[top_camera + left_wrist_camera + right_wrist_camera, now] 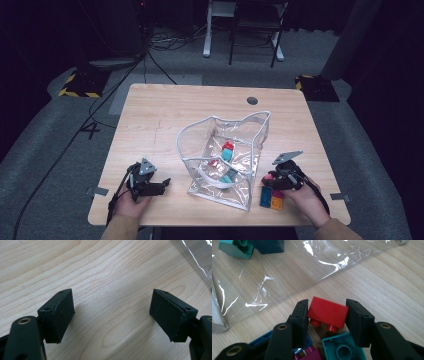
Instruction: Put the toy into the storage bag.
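Clamped on a red brick [327,312], the jaws of the right gripper [327,315] are seen pressing its two short ends, with the brick's studs turned down toward the camera. No earlier picture is at hand, so only the hold itself is told. The brick is held just above a small heap of loose bricks on the table [150,120]: a teal brick [343,348] lies hollow side up right under it, a magenta brick [308,355] sits beside that, and a blue brick [262,340] is partly hidden behind the left jaw. In the high view the right gripper [277,180] is found at the near right of the table, beside the clear bag [225,155], with the heap just at its tip.

The clear bag stands open in the middle of the table, and several coloured bricks are seen inside it through the plastic. Its flat edge lies near the held brick in the right gripper view.

The left gripper [112,312] is held with its jaws wide apart and nothing between them, over bare wood. In the high view it [162,184] rests at the near left, well apart from the bag.
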The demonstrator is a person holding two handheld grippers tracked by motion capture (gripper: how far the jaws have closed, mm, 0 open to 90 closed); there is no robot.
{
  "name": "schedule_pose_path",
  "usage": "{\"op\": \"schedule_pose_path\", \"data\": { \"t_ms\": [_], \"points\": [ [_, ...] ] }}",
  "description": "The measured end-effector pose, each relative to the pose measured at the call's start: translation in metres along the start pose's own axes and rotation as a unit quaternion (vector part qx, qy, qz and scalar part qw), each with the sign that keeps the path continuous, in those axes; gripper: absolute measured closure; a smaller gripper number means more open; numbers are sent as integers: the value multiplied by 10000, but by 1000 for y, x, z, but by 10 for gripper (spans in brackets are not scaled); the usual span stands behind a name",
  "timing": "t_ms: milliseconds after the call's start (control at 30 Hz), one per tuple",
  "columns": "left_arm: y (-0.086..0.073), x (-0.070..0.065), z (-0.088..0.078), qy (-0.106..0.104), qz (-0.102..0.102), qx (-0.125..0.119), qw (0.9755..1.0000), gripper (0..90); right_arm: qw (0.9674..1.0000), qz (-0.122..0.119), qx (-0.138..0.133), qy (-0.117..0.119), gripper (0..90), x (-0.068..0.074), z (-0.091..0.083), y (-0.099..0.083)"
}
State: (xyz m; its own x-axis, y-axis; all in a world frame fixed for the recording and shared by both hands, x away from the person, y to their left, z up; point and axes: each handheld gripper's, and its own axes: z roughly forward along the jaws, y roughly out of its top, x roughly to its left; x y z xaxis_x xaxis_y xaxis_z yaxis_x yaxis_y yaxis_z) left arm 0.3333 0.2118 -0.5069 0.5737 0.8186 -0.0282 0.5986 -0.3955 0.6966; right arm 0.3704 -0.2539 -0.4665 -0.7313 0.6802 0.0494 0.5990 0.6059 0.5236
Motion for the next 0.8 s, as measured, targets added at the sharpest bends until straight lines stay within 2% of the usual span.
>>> {"op": "schedule_pose_path", "data": {
  "t_ms": [333, 667, 800],
  "points": [
    [0, 0, 0, -1, -2, 1, 10000, 203, 9998, -46, -196, 0, 584, -2, -15, 6],
    [0, 0, 0, -1, -1, 1, 10000, 203, 9990, -144, -421, 58, 585, -2, -50, 23],
    [0, 0, 0, -2, -2, -3, 10000, 203, 9989, -179, -428, 92, 585, -3, -58, 29]
  ]
}}
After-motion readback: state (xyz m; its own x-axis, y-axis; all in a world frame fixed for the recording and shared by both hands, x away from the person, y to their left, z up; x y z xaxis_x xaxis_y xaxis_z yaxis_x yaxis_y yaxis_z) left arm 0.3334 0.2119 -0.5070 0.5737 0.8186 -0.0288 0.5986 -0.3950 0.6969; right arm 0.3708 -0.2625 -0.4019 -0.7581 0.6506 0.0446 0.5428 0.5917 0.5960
